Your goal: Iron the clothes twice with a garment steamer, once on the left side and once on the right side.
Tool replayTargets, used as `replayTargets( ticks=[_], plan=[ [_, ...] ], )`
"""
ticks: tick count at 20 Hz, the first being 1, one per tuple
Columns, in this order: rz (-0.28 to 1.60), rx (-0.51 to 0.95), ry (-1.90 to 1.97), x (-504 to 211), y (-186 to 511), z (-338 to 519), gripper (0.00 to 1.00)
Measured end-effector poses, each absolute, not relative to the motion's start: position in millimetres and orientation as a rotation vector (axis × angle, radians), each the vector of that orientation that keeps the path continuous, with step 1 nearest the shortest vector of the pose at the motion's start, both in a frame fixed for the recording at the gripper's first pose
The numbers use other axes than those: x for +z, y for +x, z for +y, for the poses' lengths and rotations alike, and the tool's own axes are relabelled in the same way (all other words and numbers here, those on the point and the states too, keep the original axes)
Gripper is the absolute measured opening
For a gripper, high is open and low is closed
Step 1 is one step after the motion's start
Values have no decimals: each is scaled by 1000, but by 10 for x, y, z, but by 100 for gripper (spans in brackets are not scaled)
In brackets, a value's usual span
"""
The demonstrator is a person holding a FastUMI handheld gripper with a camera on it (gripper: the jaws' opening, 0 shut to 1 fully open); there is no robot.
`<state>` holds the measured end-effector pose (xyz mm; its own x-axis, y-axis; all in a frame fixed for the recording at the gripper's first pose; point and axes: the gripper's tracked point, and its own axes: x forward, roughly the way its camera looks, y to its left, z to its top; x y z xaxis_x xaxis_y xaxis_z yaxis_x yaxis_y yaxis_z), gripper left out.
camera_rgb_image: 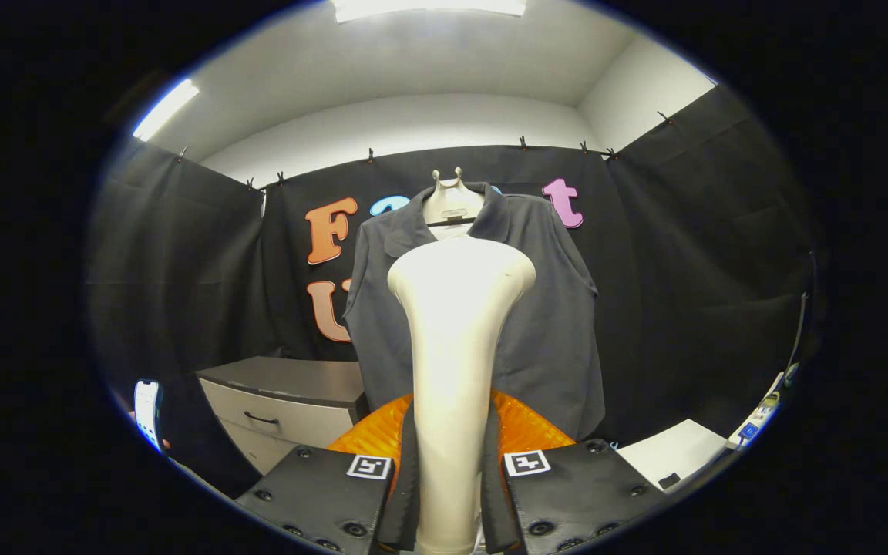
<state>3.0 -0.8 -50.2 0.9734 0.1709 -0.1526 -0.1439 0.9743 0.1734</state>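
Jaws narrowly parted, clamped on cream steamer (455, 347) handle; grey shirt (552, 324) hanging beyond.

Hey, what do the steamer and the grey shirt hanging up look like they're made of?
The steamer, clamped between the gripper fingers, looks like cream plastic with a smooth semi-gloss finish: light glares evenly along its handle and head. The grey shirt beyond it looks like a thin matte woven fabric, probably cotton or a blend; it drapes in soft folds without shine.
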Motion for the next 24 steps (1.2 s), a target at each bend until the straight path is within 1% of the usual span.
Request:
replayTargets(
  ticks=[24],
  plan=[
    [155, 156, 150, -434, -71, 41, 39]
  ],
)
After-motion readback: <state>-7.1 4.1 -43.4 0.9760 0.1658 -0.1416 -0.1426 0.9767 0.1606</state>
